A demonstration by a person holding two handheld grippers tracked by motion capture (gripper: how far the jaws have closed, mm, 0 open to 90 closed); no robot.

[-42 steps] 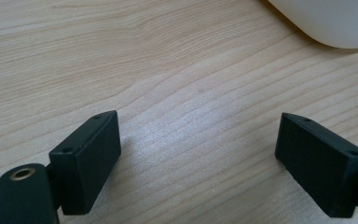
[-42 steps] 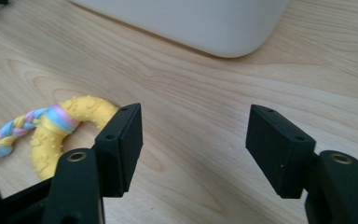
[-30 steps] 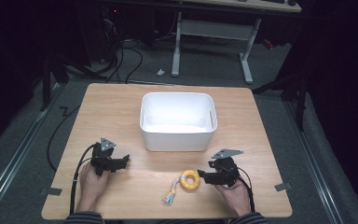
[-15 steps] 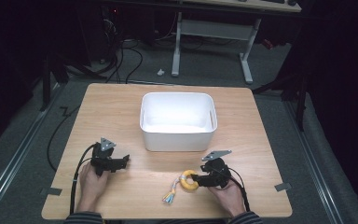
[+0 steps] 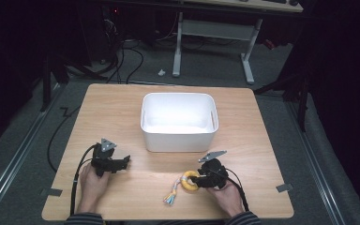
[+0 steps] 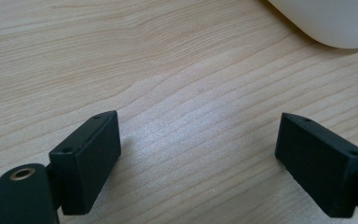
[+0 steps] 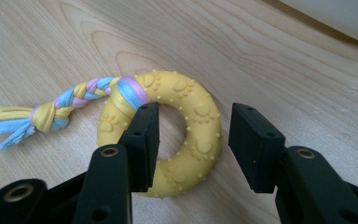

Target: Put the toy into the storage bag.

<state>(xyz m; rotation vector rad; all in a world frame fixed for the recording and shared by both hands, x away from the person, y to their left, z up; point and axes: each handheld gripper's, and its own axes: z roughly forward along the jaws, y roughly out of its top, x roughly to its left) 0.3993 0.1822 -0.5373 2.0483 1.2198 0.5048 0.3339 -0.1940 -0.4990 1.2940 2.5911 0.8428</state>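
High view: both forearms are entering from the near edge of the wooden table [image 5: 122, 112]. The right gripper [image 5: 198, 178] is lying low in the right hand, pointing leftward at the yellow ring toy [image 5: 189, 180], which is resting flat on the table in front of the white bin [image 5: 178, 140]. Right gripper view: the jaws have just been closing and are straddling the ring's near-right band, one inside the hole, one outside, a gap still showing on the outer side. A braided cloth tail [image 7: 51, 109] is trailing leftward from the ring. The left gripper [image 5: 122, 162] is sitting on the table, its jaws spread wide over bare wood.
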